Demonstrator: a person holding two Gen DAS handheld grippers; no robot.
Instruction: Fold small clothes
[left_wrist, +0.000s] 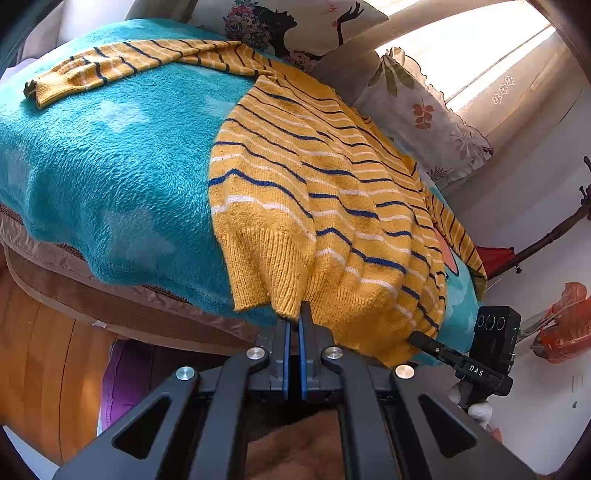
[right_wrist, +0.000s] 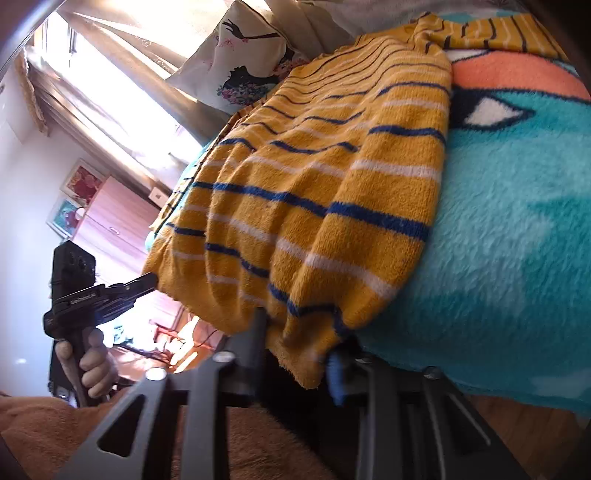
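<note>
A yellow knit sweater (left_wrist: 314, 206) with blue and white stripes lies on a teal fleece blanket (left_wrist: 110, 155). One sleeve (left_wrist: 110, 66) stretches away to the far left. My left gripper (left_wrist: 295, 317) is shut on the ribbed hem at the blanket's front edge. In the right wrist view the sweater (right_wrist: 314, 192) drapes over the blanket's edge, and my right gripper (right_wrist: 295, 343) has the hem between its fingers; the jaws look partly closed on the cloth. The right gripper shows in the left wrist view (left_wrist: 424, 338) at the hem's right corner. The left gripper shows in the right wrist view (right_wrist: 147, 280).
Two printed pillows (left_wrist: 428, 122) lean at the back near a bright curtained window (left_wrist: 480, 44). The blanket (right_wrist: 509, 240) covers a bed over a wooden floor (left_wrist: 44, 350). An orange bag (left_wrist: 565, 325) and a coat stand (left_wrist: 546, 236) are at the right.
</note>
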